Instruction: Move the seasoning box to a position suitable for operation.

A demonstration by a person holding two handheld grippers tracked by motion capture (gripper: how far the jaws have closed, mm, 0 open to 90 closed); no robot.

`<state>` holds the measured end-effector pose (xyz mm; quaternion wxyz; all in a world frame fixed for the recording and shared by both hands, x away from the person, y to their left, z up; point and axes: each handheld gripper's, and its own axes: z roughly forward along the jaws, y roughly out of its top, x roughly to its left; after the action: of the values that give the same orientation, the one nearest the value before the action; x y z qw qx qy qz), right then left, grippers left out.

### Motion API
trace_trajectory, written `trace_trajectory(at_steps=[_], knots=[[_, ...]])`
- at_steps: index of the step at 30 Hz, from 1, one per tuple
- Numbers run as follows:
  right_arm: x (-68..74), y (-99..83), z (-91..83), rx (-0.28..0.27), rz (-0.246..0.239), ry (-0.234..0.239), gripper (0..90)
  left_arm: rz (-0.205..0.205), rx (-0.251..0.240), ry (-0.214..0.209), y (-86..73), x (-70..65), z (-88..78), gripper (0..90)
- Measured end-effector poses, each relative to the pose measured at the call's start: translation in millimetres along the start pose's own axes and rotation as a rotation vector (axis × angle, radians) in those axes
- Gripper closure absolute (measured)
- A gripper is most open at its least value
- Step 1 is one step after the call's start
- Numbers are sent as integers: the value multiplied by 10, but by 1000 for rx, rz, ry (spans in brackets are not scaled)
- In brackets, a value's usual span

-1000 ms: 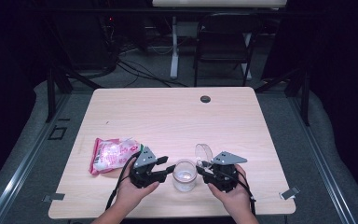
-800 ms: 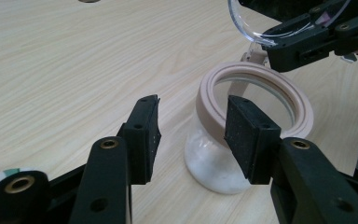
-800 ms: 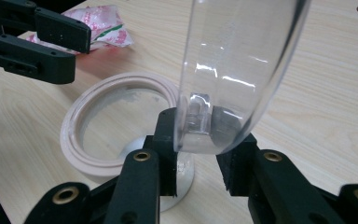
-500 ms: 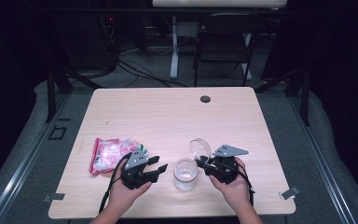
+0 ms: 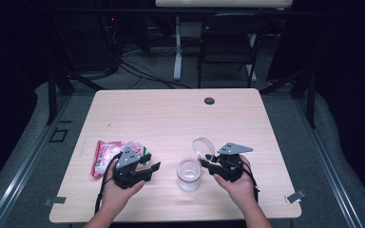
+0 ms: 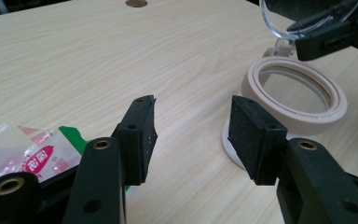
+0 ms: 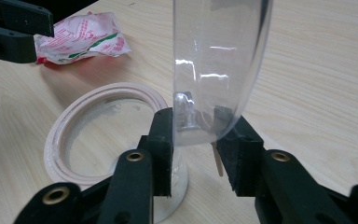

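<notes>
A clear jar (image 5: 189, 173) with a pale rim (image 6: 303, 120) (image 7: 60, 135) stands near the table's front edge. Its clear hinged lid (image 5: 201, 145) (image 7: 219, 56) is swung up, almost upright. My right gripper (image 5: 206, 160) (image 7: 195, 140) sits at the jar's right. Its jaws have just been opening, and the lid's lower edge stands between them without being pinched. My left gripper (image 5: 150, 161) (image 6: 193, 135) is left of the jar. Its jaws have just been opening too, with nothing between them. A pink and white snack bag (image 5: 105, 153) (image 6: 28, 154) (image 7: 81, 35) lies beside it.
The wooden table (image 5: 171, 118) has a round black grommet (image 5: 209, 100) near its far edge. A black chair (image 5: 228, 42) and floor cables lie beyond the table. The right gripper's jaw (image 6: 335, 35) shows at the lid in the left gripper view.
My left gripper has drawn back from the jar to the left, toward the snack bag. The right gripper has shifted slightly right, and the lid has tipped further up.
</notes>
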<state>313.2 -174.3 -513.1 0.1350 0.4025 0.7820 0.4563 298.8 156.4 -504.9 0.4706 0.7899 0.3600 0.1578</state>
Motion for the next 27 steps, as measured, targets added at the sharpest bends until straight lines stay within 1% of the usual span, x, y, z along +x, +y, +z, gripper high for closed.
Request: trace_trajectory(at_steps=[4, 5, 6, 7, 8, 11, 12, 13, 14, 16, 17, 18, 19, 20, 21, 23, 25, 26, 27], knots=[[9, -28, -38, -6, 7, -7, 636, -10, -12, 8, 10, 39, -14, 507], [11, -36, -49, -8, 11, -6, 641, -10, -8, 11, 15, 53, -20, 504], [11, -43, -59, -7, 14, -10, 661, -15, -16, 16, 14, 62, -17, 503], [13, -46, -71, -5, 23, -9, 677, -13, -13, 17, 18, 76, -21, 502], [14, -46, -79, -10, 31, 0, 698, -17, -12, 18, 20, 86, -23, 501], [19, -31, -100, -6, 32, 9, 745, -24, -18, 25, 14, 117, -27, 499], [18, -24, -92, -13, 43, 15, 746, -22, -14, 27, 13, 129, -33, 497], [14, -15, -85, -9, 48, 6, 750, -24, -16, 34, 7, 139, -38, 496], [10, -11, -66, -19, 54, 10, 757, -20, -17, 39, 2, 153, -46, 496], [-15, 2, -55, -11, 49, 16, 759, -23, -23, 46, -11, 180, -76, 490], [-33, 5, -49, -14, 55, 21, 757, -24, -28, 52, -17, 195, -94, 488], [-77, 14, -35, -15, 74, 38, 755, -28, -32, 59, -22, 212, -116, 488], [-77, 14, -35, -15, 74, 38, 755, -29, -35, 66, -27, 233, -139, 488], [-110, 27, -15, -23, 89, 52, 755, -34, -37, 74, -33, 255, -163, 488], [-110, 27, -15, -23, 89, 52, 755, -41, -41, 85, -42, 276, -182, 488], [-137, 39, 1, -25, 95, 61, 751, -48, -35, 109, -66, 324, -216, 488], [-153, 51, 12, -25, 98, 62, 745, -53, -18, 132, -95, 371, -241, 489], [-164, 69, 21, -28, 101, 65, 737, -58, -14, 144, -130, 418, -264, 489], [-164, 69, 21, -28, 101, 65, 737, -58, -14, 144, -130, 418, -264, 489]])
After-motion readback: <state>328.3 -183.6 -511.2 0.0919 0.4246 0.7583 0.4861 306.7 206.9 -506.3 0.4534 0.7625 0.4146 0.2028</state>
